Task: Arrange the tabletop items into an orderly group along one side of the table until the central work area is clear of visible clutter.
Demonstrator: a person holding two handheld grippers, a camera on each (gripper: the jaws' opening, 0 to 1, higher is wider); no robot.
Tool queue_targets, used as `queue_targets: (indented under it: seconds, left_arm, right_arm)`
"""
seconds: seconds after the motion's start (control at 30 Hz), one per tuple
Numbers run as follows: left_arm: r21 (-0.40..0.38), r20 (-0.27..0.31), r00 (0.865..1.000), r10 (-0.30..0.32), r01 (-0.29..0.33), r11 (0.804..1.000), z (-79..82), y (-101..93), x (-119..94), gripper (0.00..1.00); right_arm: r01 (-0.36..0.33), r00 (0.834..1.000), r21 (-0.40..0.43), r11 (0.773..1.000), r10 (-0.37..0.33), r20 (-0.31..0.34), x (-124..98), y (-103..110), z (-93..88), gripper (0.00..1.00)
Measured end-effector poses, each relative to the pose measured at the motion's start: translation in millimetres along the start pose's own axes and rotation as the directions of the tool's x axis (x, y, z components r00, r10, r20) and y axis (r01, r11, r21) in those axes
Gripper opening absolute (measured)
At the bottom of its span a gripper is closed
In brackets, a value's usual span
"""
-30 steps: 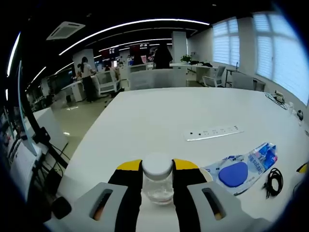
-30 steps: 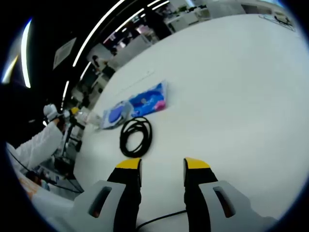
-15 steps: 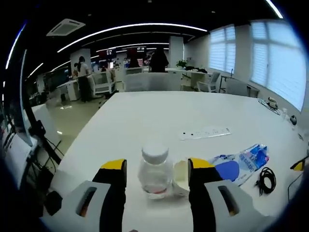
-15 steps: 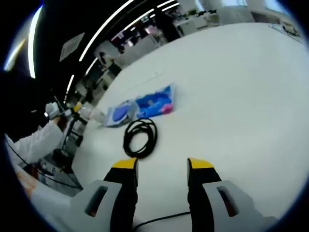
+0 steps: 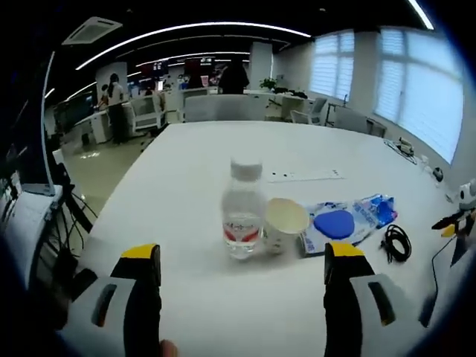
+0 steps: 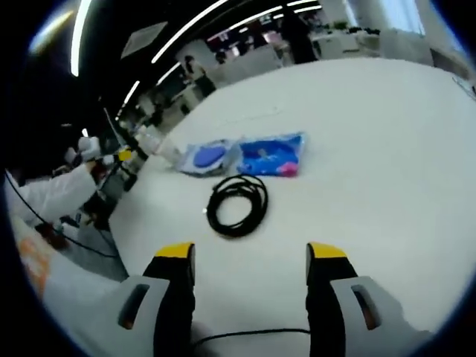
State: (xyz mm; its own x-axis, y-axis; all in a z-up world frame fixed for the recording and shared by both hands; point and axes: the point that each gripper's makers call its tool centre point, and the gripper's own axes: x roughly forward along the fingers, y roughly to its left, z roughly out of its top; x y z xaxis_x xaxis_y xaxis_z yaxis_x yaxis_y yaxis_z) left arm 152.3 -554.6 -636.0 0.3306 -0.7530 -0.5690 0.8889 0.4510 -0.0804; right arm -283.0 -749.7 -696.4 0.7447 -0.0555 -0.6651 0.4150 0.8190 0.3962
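- Grouped near the table [image 5: 193, 171] edge: water bottle [image 5: 243, 212] touching paper cup [image 5: 284, 223], blue packet [image 5: 346, 222] just beside.
- Left gripper [image 5: 238, 260] spread wide, holding nothing.
- Right gripper [image 6: 249, 256] also parted, facing the coiled cable [image 6: 238, 204] (likely next).

I'm in open-plan office: big white table [image 5: 193, 171], rows of desks and chairs [image 5: 212, 108], ceiling strip lights [image 5: 186, 30], blinds on windows [image 5: 416, 97].
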Motion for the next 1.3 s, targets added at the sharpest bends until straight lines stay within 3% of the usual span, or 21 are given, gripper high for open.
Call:
queue_targets:
  seconds: [0.1, 0.23, 0.27, 0.33, 0.43, 0.63, 0.73, 1.13, 1.3]
  left_arm:
    - [0.025, -0.028, 0.998, -0.057, 0.057, 0.998, -10.2, -7.1, -8.5, 0.97]
    - [0.025, -0.048, 0.992, -0.118, 0.119, 0.993, -24.7, -2.4, -12.0, 0.99]
    - [0.050, -0.080, 0.988, -0.134, 0.138, 0.989, -32.6, -2.4, -14.0, 1.00]
    - [0.097, -0.125, 0.982, -0.145, 0.157, 0.983, -44.8, -0.8, -17.1, 1.00]
    - [0.091, -0.139, 0.979, -0.151, 0.165, 0.982, -53.6, -2.4, -21.9, 1.00]
    - [0.069, -0.145, 0.976, -0.165, 0.176, 0.982, -59.4, -14.5, -33.8, 1.00]
    - [0.085, -0.163, 0.972, -0.171, 0.187, 0.979, -63.3, -18.6, -38.0, 1.00]
    - [0.077, -0.163, 0.970, -0.179, 0.194, 0.978, -62.2, -27.6, -43.1, 1.00]
    - [0.091, -0.189, 0.963, -0.192, 0.212, 0.973, -69.1, -30.8, -42.9, 1.00]
  right_arm:
    - [-0.005, 1.000, -0.018, 1.000, 0.004, -0.019, -2.6, 4.8, -0.1, 0.66]
    - [-0.020, 0.999, -0.017, 1.000, 0.019, -0.044, -4.4, 10.5, -2.7, 0.73]
    - [-0.021, 0.999, -0.019, 1.000, 0.020, -0.047, -5.2, 12.1, -3.2, 0.74]
    - [-0.032, 0.997, -0.024, 0.999, 0.030, -0.065, -8.3, 16.9, -6.2, 0.76]
    - [-0.049, 0.996, -0.009, 0.999, 0.048, -0.078, -13.1, 24.1, -9.8, 0.73]
    - [-0.059, 0.994, 0.038, 0.998, 0.063, -0.092, -16.9, 37.5, -17.9, 0.80]
    - [-0.057, 0.993, 0.016, 0.998, 0.058, -0.101, -16.8, 39.6, -19.3, 0.84]
    - [-0.081, 0.991, -0.008, 0.997, 0.079, -0.108, -9.7, 42.6, -14.1, 0.82]
    - [-0.086, 0.991, -0.004, 0.996, 0.086, -0.107, -8.8, 44.1, -15.2, 0.81]
